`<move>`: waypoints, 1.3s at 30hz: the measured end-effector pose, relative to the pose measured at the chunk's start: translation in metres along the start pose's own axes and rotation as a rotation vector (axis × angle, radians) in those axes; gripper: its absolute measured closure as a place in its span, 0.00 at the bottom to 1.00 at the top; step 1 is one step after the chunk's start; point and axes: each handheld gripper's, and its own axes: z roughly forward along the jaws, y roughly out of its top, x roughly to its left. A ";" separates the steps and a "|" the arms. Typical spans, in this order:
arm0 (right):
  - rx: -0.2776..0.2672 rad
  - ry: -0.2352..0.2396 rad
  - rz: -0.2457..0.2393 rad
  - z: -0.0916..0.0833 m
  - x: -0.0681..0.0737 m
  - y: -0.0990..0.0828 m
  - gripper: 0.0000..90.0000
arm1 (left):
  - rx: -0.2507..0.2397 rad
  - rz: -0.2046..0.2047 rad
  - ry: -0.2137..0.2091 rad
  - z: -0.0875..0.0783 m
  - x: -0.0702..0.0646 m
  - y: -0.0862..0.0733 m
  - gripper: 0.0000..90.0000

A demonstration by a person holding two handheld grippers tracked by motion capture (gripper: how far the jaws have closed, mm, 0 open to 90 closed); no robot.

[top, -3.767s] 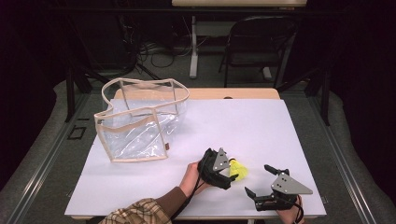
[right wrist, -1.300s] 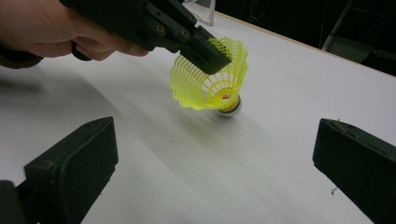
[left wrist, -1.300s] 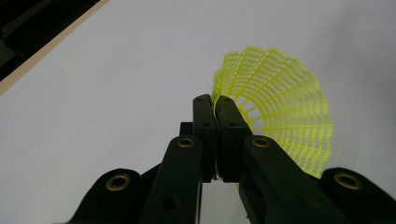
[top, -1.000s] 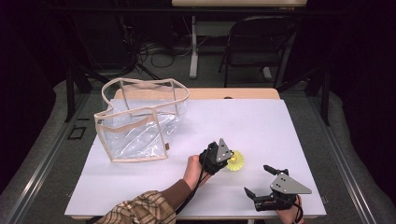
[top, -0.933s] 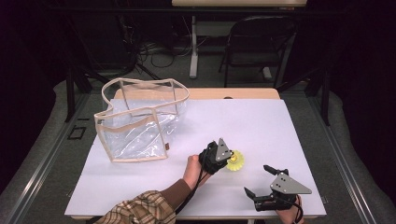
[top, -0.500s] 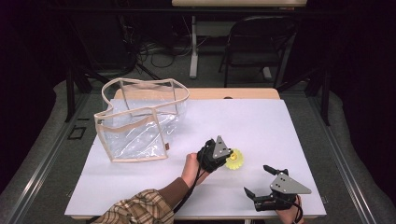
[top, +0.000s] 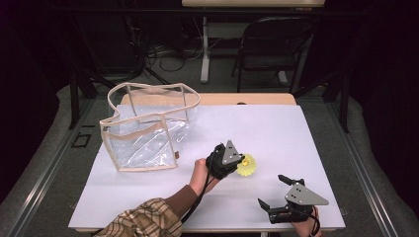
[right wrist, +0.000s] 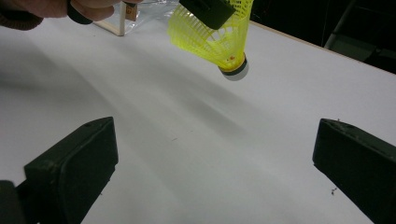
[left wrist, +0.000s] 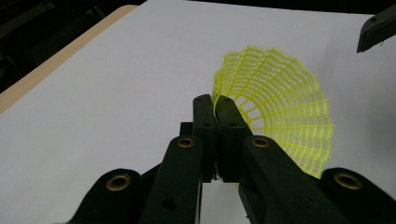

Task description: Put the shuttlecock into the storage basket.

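Yellow shuttlecock (left wrist: 280, 107) skirt edge pinched between left gripper (left wrist: 215, 105) jaws.

Shuttlecock (top: 246, 165): yellow mesh skirt, white cap with dark band. Bag (top: 148, 131): clear, beige trim. Table (top: 276, 128): white. Sleeve (top: 143, 223): tan plaid. Grippers: black.

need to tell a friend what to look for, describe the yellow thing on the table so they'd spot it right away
On the white table, look right of the clear bag, near the front edge. The left gripper pinches the rim of a shuttlecock, holding it above the tabletop. It is the one neon-yellow thing there: a lacy plastic skirt flaring from a small white cap.
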 end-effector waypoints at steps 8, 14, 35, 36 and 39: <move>0.004 0.002 -0.003 0.000 0.000 0.000 0.00 | -0.003 0.002 0.010 -0.004 0.006 0.004 0.99; 0.004 0.001 -0.001 0.000 0.000 0.000 0.00 | -0.006 0.003 0.015 -0.007 0.012 0.007 0.99; 0.010 0.002 -0.005 0.001 0.000 0.000 0.00 | 0.014 -0.020 0.076 -0.013 0.046 0.010 0.99; 0.008 0.003 -0.004 0.001 0.001 0.000 0.00 | 0.017 -0.017 0.078 -0.013 0.047 0.010 0.99; 0.007 0.005 0.001 0.001 0.001 0.000 0.00 | 0.016 -0.021 0.088 -0.014 0.051 0.012 0.99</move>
